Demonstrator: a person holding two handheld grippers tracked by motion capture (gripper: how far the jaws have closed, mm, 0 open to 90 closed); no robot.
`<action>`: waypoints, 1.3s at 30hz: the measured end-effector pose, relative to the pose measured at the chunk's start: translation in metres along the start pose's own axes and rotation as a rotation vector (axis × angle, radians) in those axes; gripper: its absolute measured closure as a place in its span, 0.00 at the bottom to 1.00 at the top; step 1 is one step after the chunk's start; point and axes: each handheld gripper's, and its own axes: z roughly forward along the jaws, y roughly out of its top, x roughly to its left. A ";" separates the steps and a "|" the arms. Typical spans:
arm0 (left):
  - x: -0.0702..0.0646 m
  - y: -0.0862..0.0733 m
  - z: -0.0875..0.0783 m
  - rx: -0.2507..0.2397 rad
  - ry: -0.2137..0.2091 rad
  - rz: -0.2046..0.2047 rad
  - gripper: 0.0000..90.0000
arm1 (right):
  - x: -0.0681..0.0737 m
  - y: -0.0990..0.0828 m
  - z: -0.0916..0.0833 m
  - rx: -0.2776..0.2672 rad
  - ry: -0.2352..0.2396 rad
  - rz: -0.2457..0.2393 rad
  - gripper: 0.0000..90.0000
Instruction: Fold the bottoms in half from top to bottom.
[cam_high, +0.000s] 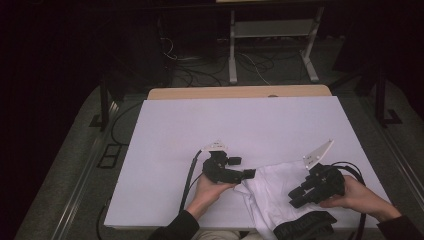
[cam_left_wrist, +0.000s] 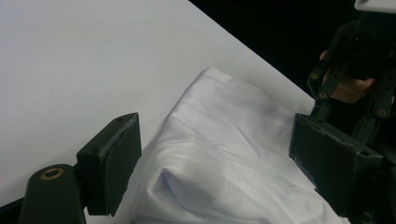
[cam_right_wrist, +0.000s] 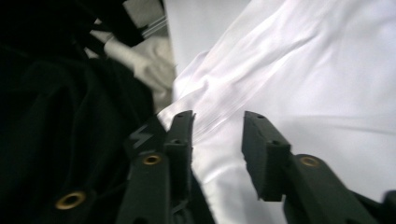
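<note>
Garment (cam_high: 272, 192) lies on the table (cam_high: 240, 125) at its near edge, right of centre, one end hanging over that edge toward the person. Banded hem (cam_high: 305, 225) sits at the nearest point, below the table edge. Left claw (cam_high: 248, 174) is at the garment's left border, just above the table; in the left claw view the cloth lies between its pads. Right claw (cam_high: 296, 196) is over the garment's right part, above the cloth. Far and left parts of the table lie behind both. A stand (cam_high: 272, 45) on the floor beyond the far edge
</note>
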 end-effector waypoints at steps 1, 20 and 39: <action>0.000 0.000 0.000 0.003 0.000 0.000 0.18 | -0.001 0.001 -0.001 -0.007 -0.007 0.005 0.65; 0.008 0.006 -0.001 0.045 0.034 -0.014 0.16 | -0.033 0.005 -0.026 -0.163 -0.165 0.105 0.15; 0.019 0.003 0.008 0.111 0.054 -0.051 0.16 | -0.074 -0.007 -0.040 -0.238 -0.265 0.192 0.16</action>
